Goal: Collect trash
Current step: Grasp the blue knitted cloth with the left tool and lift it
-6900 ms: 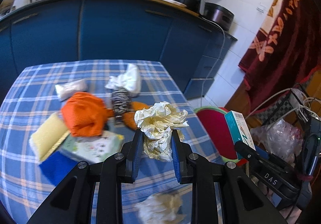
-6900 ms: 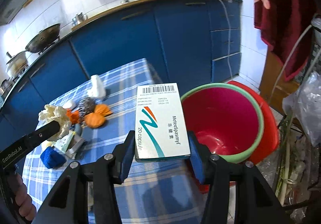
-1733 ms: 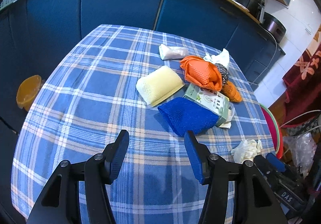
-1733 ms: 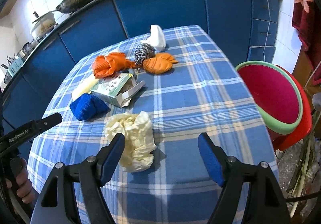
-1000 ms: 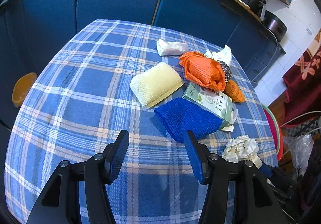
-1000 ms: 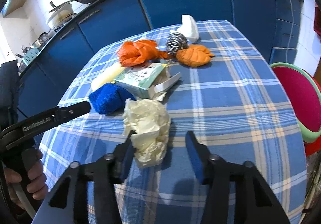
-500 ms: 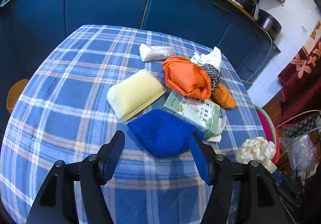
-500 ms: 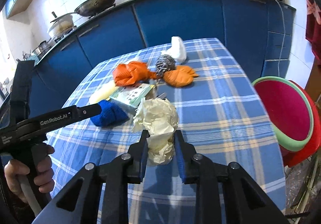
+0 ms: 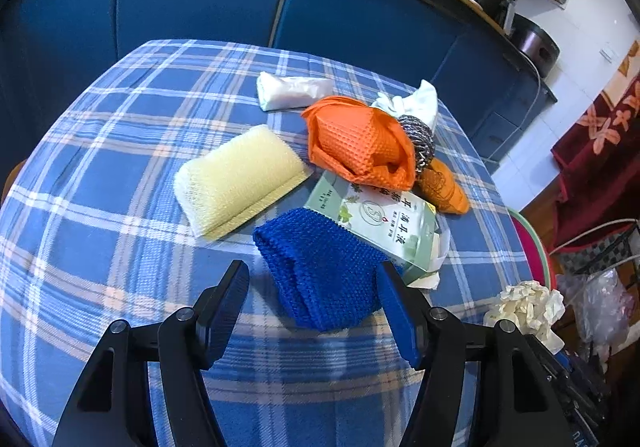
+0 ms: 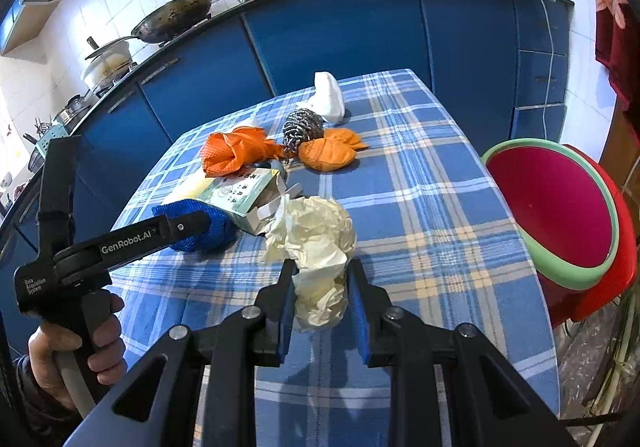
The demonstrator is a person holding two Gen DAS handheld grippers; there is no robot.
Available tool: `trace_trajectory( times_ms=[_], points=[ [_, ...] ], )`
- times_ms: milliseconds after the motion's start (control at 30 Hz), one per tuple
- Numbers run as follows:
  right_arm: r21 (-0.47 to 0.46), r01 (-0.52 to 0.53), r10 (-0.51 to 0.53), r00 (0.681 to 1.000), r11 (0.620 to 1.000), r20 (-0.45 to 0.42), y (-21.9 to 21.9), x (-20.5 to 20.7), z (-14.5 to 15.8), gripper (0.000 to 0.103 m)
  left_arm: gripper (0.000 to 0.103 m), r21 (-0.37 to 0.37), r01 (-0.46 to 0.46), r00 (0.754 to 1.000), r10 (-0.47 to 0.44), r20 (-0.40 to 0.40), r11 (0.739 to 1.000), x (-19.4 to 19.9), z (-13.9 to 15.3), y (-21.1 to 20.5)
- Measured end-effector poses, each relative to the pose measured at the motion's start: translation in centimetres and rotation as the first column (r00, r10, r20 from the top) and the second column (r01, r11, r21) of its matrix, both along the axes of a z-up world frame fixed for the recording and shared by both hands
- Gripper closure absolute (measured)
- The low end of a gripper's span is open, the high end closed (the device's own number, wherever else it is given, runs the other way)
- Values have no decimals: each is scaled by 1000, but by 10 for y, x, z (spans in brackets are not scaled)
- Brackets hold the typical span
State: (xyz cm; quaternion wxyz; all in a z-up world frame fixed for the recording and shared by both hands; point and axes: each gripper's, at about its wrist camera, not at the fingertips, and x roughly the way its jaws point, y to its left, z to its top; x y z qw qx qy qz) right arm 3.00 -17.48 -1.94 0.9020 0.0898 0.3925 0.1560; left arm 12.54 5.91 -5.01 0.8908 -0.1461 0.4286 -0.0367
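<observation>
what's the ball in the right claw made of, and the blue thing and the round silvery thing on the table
Ball: crumpled cream paper, matte, sharp creases. Blue thing: knitted cloth, probably a dishcloth, bumpy weave. Silvery thing: steel wire scourer, shiny coiled strands.

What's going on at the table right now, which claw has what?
A person is clearing trash off the checked table. The right claw is shut on a crumpled paper wad, with the red bin off the table's right edge. The left claw is closing, its jaws either side of the blue knitted cloth, not gripping yet.
</observation>
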Motion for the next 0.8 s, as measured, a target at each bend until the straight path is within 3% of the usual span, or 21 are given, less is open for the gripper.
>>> trace_trajectory(
  times_ms=[33,100,300,800],
  points=[
    [1,1,-1,1000,1000,0,0,0,0,76,45,-6,8,1000,-8,3,1000,0,0,-1],
    [1,2,-2,1000,1000,1,-2,-1,0,76,66,-23,28,1000,-28,8,999,-1,-1,-3],
    [5,10,-10,1000,1000,7,-5,-4,2,76,82,-2,54,998,-54,32,999,-9,4,-8],
    [21,29,-30,999,999,44,-15,-14,13,76,86,26,76,991,-78,107,997,-37,37,-17]
  ],
)
